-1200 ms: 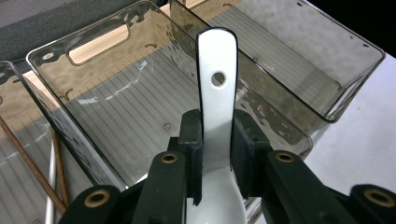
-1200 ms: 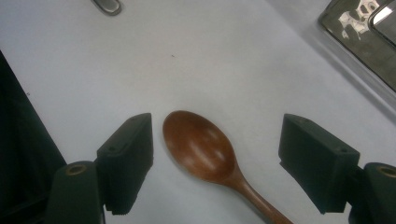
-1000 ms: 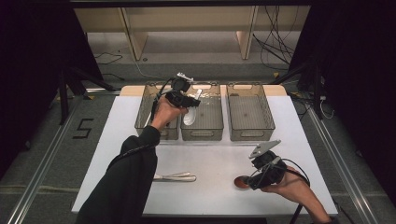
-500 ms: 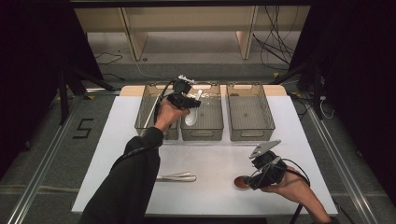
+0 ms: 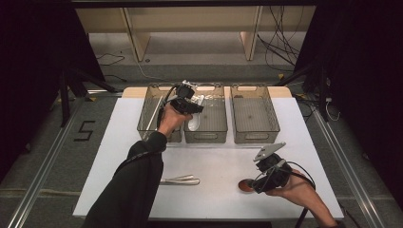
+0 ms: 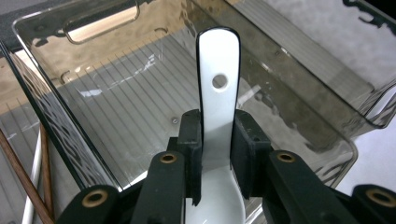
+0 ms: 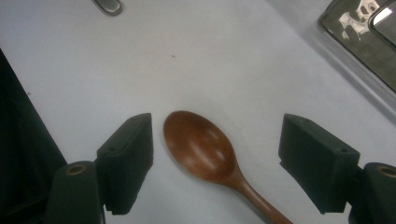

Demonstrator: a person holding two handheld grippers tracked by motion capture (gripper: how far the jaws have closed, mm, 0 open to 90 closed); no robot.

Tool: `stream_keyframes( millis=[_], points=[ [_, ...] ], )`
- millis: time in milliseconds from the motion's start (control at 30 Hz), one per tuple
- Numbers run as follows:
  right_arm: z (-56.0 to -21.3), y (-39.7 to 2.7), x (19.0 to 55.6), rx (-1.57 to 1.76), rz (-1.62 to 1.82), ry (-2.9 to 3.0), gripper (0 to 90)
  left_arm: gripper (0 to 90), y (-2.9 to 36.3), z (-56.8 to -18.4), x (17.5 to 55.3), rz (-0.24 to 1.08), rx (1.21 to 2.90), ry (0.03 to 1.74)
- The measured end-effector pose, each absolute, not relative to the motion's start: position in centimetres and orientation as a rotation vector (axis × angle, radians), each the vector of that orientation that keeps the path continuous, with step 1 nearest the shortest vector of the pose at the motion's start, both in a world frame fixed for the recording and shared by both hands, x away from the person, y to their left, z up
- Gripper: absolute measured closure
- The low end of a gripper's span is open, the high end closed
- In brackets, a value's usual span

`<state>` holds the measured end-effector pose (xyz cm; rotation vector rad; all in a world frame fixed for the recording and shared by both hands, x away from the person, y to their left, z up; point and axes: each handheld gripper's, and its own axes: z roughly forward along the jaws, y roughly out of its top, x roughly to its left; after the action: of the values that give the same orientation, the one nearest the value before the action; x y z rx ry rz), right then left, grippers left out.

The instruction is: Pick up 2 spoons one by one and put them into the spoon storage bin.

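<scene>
Our left tongs (image 6: 217, 154) pinch the handle of the white spoon (image 6: 217, 98) from both sides, bowl toward us and the holed tip pointing away, and they hang over the middle bin (image 5: 206, 124) of three clear bins at the far edge of the counter (image 5: 218, 161); the spoon is thus above that bin, not yet lying in it, as far as we can judge. To do this step well we would lower the spoon until it is close to the ribbed floor before letting the tongs part; we would keep the handle running along the bin's length so it clears the walls; dropped from height, a hard white spoon could bounce or chip. The left bin (image 5: 153, 114) already holds chopsticks (image 6: 28, 177), so we should stay on our side of the shared wall.

Our right tongs (image 7: 217, 156) stand spread, low over the counter, with the brown wooden spoon (image 7: 201, 147) lying between them untouched; the left pad is just beside the bowl, the right one well apart. A metal utensil (image 5: 180, 180) lies on the counter near our left sleeve.

Against the earlier high views little differs; the left hand has edged only slightly over the middle bin, the right hand sits where it was, and the metal utensil has not shifted.
</scene>
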<state>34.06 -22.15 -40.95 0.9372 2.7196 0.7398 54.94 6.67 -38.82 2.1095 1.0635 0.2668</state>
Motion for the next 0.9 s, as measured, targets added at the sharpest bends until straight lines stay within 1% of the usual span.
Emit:
stream_keyframes(
  millis=[100, 233, 333, 400, 567, 700, 800, 900],
  points=[
    [-40.9, -22.1, 34.0, 0.939, 0.739, 2.719, 27.2, 73.1, 6.7, -39.1, 55.0, 0.251, 2.112, 1.08],
    [-40.9, -22.2, 34.0, 0.941, 0.74, 2.719, 27.2, 63.6, 6.7, -38.8, 54.9, 0.241, 2.119, 1.09],
    [-40.9, -22.2, 34.0, 0.942, 0.739, 2.719, 27.2, 53.6, 6.7, -38.3, 54.7, 0.258, 2.134, 1.081],
    [-40.9, -22.1, 34.0, 0.942, 0.741, 2.718, 27.2, 45.0, 6.8, -38.0, 54.5, 0.263, 2.136, 1.082],
    [-40.9, -22.2, 34.0, 0.943, 0.742, 2.716, 27.2, 32.6, 7.5, -37.1, 53.6, 0.251, 2.135, 1.05],
    [-40.8, -22.3, 34.0, 0.948, 0.739, 2.71, 27.1, 27.1, 8.3, -36.7, 52.4, 0.22, 2.119, 1.006],
    [-40.9, -22.3, 34.1, 0.953, 0.736, 2.709, 27.2, 25.1, 9.2, -36.5, 51.4, 0.228, 2.127, 0.974],
    [-40.9, -22.2, 34.1, 0.957, 0.731, 2.708, 27.2, 24.5, 10.1, -36.3, 50.5, 0.221, 2.098, 0.966]
  ],
)
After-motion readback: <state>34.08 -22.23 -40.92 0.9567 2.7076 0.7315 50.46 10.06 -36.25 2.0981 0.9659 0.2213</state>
